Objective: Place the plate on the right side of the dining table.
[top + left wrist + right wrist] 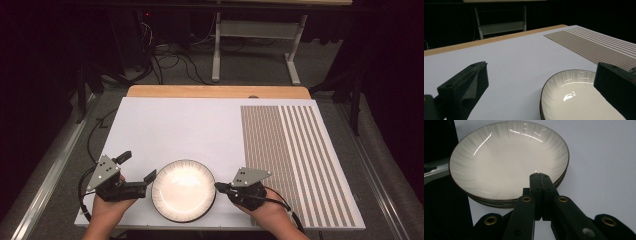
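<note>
We saw L gripper [138, 167] released, jaws wide beside plates [183, 190]; R gripper [218, 186] clenched empty at stack's rim, on white board [190, 125]

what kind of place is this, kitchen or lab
Probably a lab or recording bench, not a kitchen: a white board on a table, loose cables on carpet, dark surroundings, and stacked plates as the prop.

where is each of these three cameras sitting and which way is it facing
High view: above the person's side, looking forward and down on the table; both hands, left gripper and right gripper show.
Left gripper view: low on the left gripper, facing across the table; its jaws stand wide apart.
Right gripper view: on the right gripper, looking down; its jaws are together.
Shared: all three show the plate.
</note>
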Action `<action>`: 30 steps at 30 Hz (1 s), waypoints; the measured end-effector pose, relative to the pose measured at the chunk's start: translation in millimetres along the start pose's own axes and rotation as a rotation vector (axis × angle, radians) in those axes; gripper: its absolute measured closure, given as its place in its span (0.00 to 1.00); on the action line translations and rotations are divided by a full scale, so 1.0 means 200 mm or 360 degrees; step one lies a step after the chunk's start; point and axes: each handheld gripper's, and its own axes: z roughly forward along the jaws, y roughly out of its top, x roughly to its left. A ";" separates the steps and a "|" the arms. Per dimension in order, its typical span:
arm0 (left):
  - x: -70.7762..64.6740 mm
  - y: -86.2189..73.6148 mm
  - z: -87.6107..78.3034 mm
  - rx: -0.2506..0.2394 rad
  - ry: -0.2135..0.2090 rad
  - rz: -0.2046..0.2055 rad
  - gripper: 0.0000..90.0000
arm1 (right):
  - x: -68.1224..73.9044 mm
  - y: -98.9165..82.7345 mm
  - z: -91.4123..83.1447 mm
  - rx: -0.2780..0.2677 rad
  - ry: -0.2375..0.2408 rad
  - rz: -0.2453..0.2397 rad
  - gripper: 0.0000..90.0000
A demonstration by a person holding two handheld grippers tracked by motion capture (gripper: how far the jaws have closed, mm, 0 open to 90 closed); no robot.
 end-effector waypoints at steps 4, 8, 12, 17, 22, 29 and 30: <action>0.00 0.00 -0.01 -0.0001 0.0002 0.0009 0.00 | 0.02 -0.01 0.03 0.0060 -0.0003 -0.0020 1.00; 0.01 0.00 -0.01 -0.0006 0.0004 -0.0002 0.00 | 0.02 -0.01 0.05 0.0099 -0.0012 -0.0042 1.00; 0.01 0.00 -0.01 -0.0009 0.0000 -0.0008 0.00 | 0.02 0.00 0.05 0.0113 -0.0014 -0.0030 1.00; 0.01 0.00 -0.01 -0.0002 -0.0006 -0.0007 0.00 | 0.02 0.00 0.05 0.0133 -0.0012 -0.0040 1.00; 0.01 0.00 -0.01 -0.0004 -0.0001 -0.0013 0.00 | 0.01 0.01 0.05 0.0140 -0.0007 -0.0036 1.00; 0.02 0.00 -0.02 0.0001 0.0005 -0.0015 0.00 | 0.03 0.02 0.08 0.0157 -0.0007 -0.0039 1.00; 0.02 0.00 -0.02 0.0000 0.0004 -0.0017 0.00 | 0.03 0.02 0.08 0.0154 -0.0009 -0.0037 1.00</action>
